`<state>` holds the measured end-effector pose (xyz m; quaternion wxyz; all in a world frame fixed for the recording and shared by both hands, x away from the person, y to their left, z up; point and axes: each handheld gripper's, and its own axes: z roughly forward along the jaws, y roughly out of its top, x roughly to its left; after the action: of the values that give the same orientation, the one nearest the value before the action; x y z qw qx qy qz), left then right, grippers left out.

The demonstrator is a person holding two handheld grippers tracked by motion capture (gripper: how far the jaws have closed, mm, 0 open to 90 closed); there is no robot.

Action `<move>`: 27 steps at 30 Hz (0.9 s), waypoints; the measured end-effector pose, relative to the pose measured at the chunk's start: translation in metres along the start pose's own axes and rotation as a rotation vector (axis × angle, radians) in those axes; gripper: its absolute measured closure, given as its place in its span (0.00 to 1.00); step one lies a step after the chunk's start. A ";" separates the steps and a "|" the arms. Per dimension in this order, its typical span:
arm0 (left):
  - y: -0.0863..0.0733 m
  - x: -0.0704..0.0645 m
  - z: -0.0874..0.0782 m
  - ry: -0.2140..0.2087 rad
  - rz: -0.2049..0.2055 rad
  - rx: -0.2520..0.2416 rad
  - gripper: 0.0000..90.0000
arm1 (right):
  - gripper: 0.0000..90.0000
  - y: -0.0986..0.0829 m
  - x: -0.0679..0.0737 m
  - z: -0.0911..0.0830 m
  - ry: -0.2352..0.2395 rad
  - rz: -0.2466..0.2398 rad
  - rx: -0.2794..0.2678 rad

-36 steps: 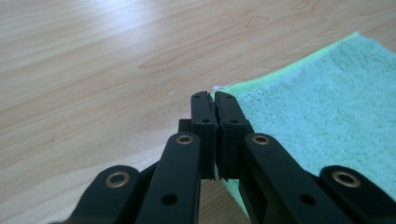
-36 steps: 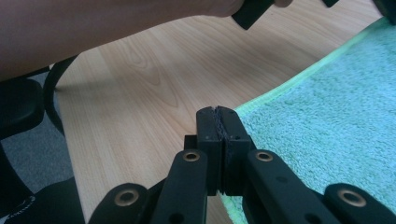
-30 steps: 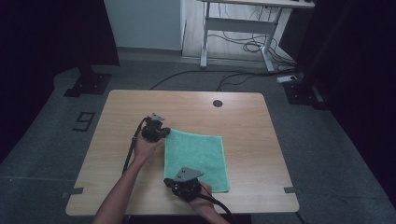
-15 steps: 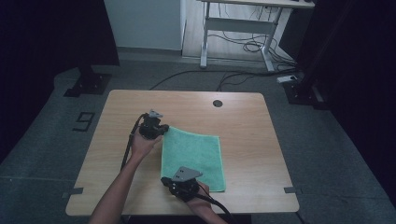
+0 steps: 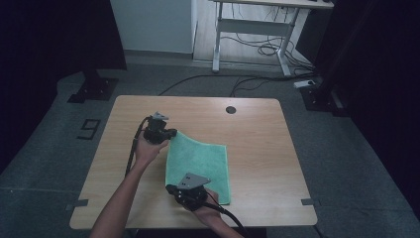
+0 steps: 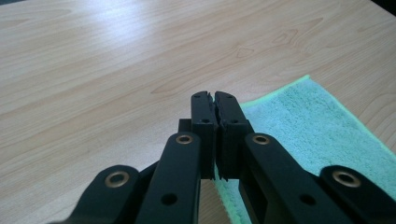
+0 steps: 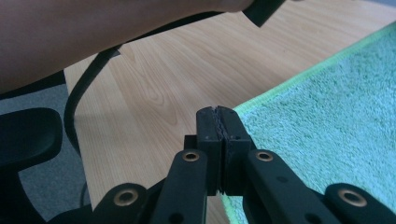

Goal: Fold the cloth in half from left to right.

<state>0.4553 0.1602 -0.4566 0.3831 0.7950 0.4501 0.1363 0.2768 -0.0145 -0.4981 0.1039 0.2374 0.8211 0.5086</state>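
Nearest the person, the right gripper [image 5: 179, 190] sits at the near left corner of a green rectangular terry towel [image 5: 200, 163], its jaws pressed together on the towel's edge, as the right gripper view shows [image 7: 218, 122]. The towel lies flat on the light wooden table [image 5: 257, 134], slightly near of centre, its long axis running from about six o'clock to twelve o'clock, tilted a little toward eleven. At the far left corner, around eleven o'clock, the left gripper [image 5: 170, 134] has its jaws closed on that corner [image 6: 214, 108]. A black cable [image 5: 132, 148] trails from it along the forearm.
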 end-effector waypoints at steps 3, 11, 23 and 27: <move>0.001 -0.001 0.000 0.001 0.001 -0.010 0.97 | 0.98 -0.003 -0.002 0.005 0.010 0.023 0.000; 0.017 0.005 -0.013 0.015 -0.005 -0.034 0.97 | 0.98 0.012 -0.001 0.015 0.028 0.031 -0.043; 0.014 0.001 -0.001 0.008 -0.008 -0.009 0.97 | 0.98 0.006 -0.004 0.013 0.010 0.039 -0.034; 0.020 0.005 -0.010 0.021 -0.010 -0.022 0.97 | 0.98 0.015 -0.002 0.017 0.014 0.043 -0.056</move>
<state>0.4648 0.1633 -0.4359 0.3877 0.7870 0.4566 0.1478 0.2901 0.0030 -0.4928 0.0938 0.2485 0.8019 0.5351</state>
